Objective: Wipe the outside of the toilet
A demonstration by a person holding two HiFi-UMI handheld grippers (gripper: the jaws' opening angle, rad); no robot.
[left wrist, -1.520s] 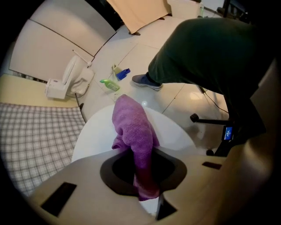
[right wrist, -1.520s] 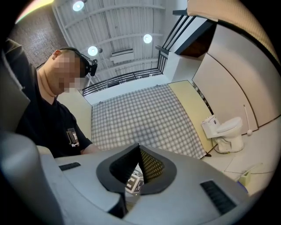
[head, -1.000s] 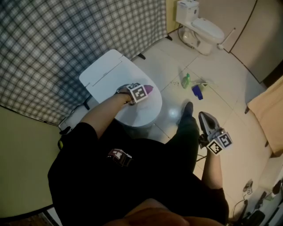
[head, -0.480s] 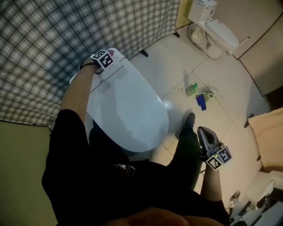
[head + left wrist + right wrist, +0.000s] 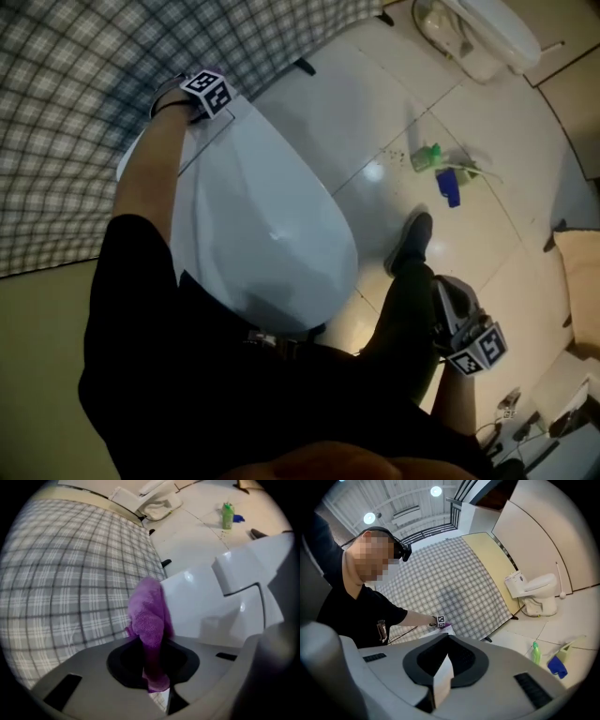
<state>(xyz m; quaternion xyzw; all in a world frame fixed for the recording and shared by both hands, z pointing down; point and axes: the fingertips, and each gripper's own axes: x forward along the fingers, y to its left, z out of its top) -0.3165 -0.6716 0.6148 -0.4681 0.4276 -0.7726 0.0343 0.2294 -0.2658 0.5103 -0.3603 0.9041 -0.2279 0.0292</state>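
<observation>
The white toilet (image 5: 272, 225) fills the middle of the head view, lid down. My left gripper (image 5: 214, 98) is at its back, near the tank by the plaid curtain. In the left gripper view it (image 5: 150, 641) is shut on a purple cloth (image 5: 149, 613), which rests against the white tank (image 5: 201, 606). My right gripper (image 5: 450, 298) hangs low at the right, beside the person's dark trouser leg and away from the toilet. In the right gripper view its jaws (image 5: 445, 660) are shut with nothing between them.
A plaid curtain (image 5: 84, 103) stands close behind the toilet. On the tiled floor lie a green bottle (image 5: 428, 156) and a blue object (image 5: 448, 186). A second toilet (image 5: 478, 33) stands at the far wall. The person's shoe (image 5: 411, 239) is right of the bowl.
My left gripper moved with the cloth from the front of the lid to the back of the toilet by the curtain. The head view has dropped closer. My right gripper stayed low at the right.
</observation>
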